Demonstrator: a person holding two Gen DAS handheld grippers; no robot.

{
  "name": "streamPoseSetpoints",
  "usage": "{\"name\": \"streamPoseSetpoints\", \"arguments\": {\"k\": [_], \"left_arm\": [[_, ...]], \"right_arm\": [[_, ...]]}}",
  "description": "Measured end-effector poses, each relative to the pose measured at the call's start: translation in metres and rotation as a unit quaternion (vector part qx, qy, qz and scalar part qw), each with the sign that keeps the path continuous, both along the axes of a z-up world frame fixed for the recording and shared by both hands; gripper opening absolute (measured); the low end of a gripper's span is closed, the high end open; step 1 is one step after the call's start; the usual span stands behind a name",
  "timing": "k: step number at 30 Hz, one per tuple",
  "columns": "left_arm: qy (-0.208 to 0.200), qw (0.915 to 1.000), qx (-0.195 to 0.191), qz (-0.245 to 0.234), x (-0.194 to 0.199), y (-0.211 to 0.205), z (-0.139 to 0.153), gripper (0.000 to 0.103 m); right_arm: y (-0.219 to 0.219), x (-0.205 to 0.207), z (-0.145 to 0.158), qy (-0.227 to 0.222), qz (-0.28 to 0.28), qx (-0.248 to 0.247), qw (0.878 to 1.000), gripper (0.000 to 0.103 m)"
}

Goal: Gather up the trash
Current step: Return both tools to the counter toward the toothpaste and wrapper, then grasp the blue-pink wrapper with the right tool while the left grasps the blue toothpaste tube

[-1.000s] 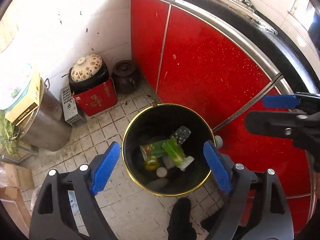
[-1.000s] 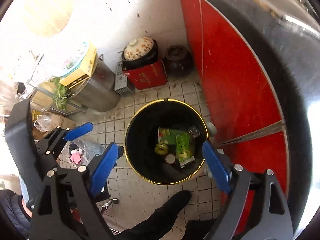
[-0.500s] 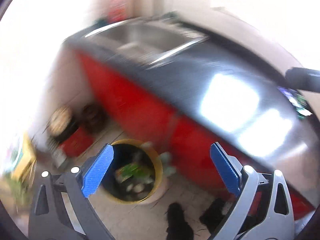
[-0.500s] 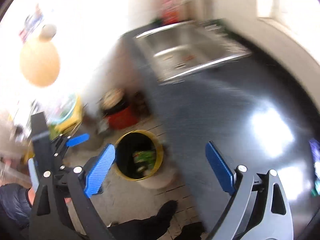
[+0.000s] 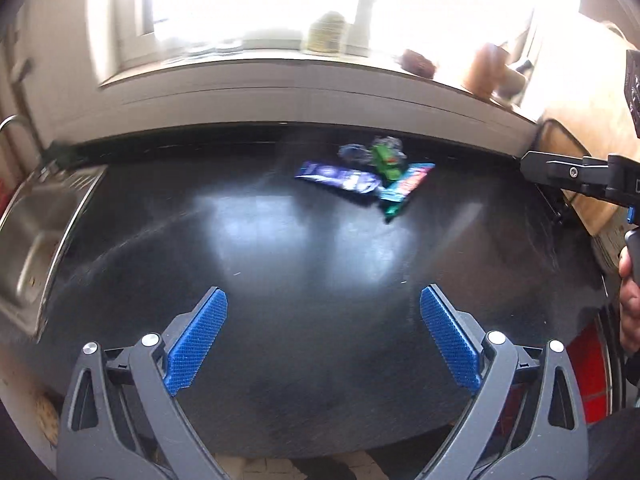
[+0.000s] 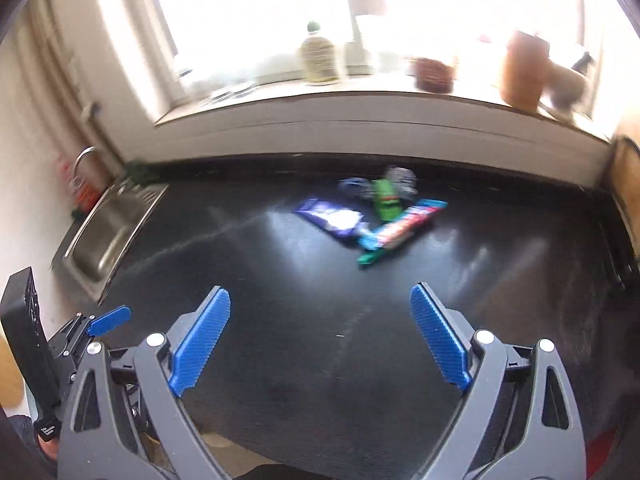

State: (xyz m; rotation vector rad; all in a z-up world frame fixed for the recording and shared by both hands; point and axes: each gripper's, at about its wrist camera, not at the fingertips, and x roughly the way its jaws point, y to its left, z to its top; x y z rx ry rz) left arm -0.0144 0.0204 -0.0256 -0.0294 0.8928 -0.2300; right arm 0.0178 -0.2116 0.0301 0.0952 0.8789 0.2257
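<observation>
Grippers first: both pointed down over the black countertop, empty. My left gripper had its blue pads spread wide, nothing between them; its jaws had just been opening to that width. My right gripper likewise stood wide apart, blue pads clear of everything, nothing held.

From the left wrist view I noted the right gripper's black body at the right edge, with part of the hand that held it. From the right wrist view the left gripper showed low at the left edge.

Bare, glossy counter lay under and ahead of both tools. Stainless sink sat set into the counter at the far left, faucet behind it.

Trash lay well ahead of both grippers, near the back edge of the counter, in one loose cluster: a purple wrapper, a teal-and-red wrapper just beside it and overlapping its end, a green crumpled piece behind them, and blurred bluish-grey scraps at the rear. All were blurred; I could not read any print.

Beyond, a windowsill carried a bottle and some brownish containers, washed out by window light.
</observation>
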Motion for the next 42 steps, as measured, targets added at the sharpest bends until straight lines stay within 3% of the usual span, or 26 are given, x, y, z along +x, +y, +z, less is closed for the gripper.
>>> {"name": "streamPoseSetpoints", "arguments": {"k": [8,12,20,23,27,34,36,39,42], "left_arm": [[0.024,0.9993,0.016,-0.024,0.031,-0.041,-0.009,0.094],[0.036,0.9991,0.022,-0.012,0.056,-0.048,-0.016,0.094],[0.099,0.9937,-0.021,0.048,0.14,-0.061,-0.045,0.094],[0.137,0.9853,-0.051,0.088,0.18,-0.063,-0.065,0.094],[0.185,0.967,-0.09,0.151,0.231,-0.063,-0.1,0.094],[0.233,0.9347,-0.12,0.24,0.268,-0.062,-0.14,0.094],[0.236,0.9281,-0.123,0.26,0.275,-0.064,-0.145,0.095],[0.23,0.9251,-0.107,0.282,0.285,-0.069,-0.145,0.095],[0.239,0.9236,-0.076,0.29,0.297,-0.079,-0.148,0.095]], "right_arm": [[-0.05,0.018,-0.018,0.014,-0.033,0.035,0.999,0.089],[-0.056,0.05,-0.033,0.032,-0.034,0.053,0.998,0.089],[-0.063,0.141,-0.079,0.075,-0.033,0.058,0.995,0.087],[-0.062,0.171,-0.098,0.095,-0.028,0.057,0.993,0.085],[-0.062,0.207,-0.128,0.126,-0.024,0.06,0.99,0.082],[-0.072,0.247,-0.174,0.191,-0.023,0.094,0.977,0.079],[-0.073,0.252,-0.18,0.199,-0.019,0.104,0.974,0.071],[-0.076,0.259,-0.187,0.212,-0.018,0.116,0.97,0.058],[-0.076,0.26,-0.188,0.22,-0.015,0.128,0.967,0.029]]}}
